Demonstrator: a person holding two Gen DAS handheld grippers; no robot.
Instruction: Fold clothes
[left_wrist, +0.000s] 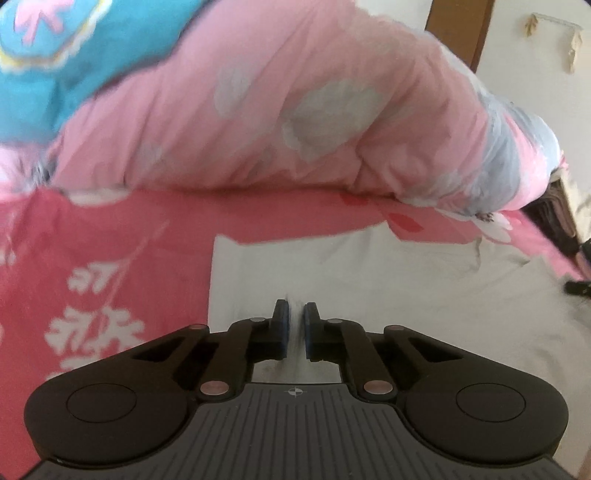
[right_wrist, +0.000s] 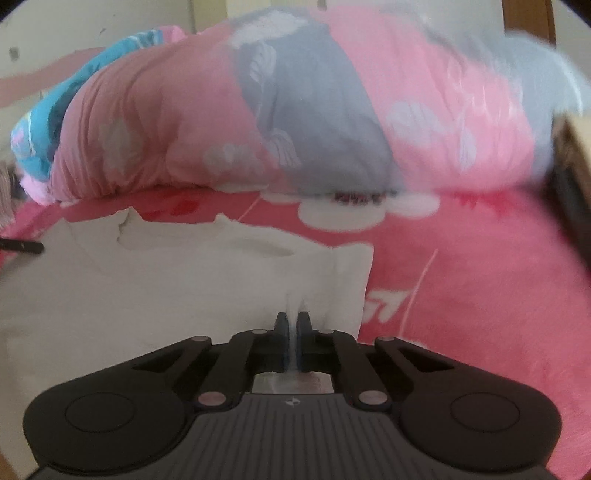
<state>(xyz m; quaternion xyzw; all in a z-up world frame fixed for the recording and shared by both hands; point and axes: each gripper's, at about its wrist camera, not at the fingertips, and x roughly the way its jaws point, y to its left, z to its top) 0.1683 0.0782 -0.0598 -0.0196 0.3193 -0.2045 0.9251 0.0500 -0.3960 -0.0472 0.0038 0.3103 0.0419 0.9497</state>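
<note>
A white garment (left_wrist: 369, 280) lies flat on a pink flowered bedsheet (left_wrist: 110, 240). My left gripper (left_wrist: 295, 308) sits low over the garment near its left edge, its blue-padded jaws shut with a thin ridge of white cloth pinched between them. In the right wrist view the same garment (right_wrist: 147, 288) spreads to the left, its right edge just beside the fingers. There my right gripper (right_wrist: 293, 318) is shut on a puckered fold of the white cloth. Both grippers point down at the bed.
A bulky pink and grey quilt (left_wrist: 277, 110) (right_wrist: 184, 129) is heaped along the far side of the bed, with a blue cushion (left_wrist: 55, 55) on it. Bare pink sheet (right_wrist: 461, 277) lies right of the garment. The bed's edge and a dark gap (left_wrist: 554, 218) are at far right.
</note>
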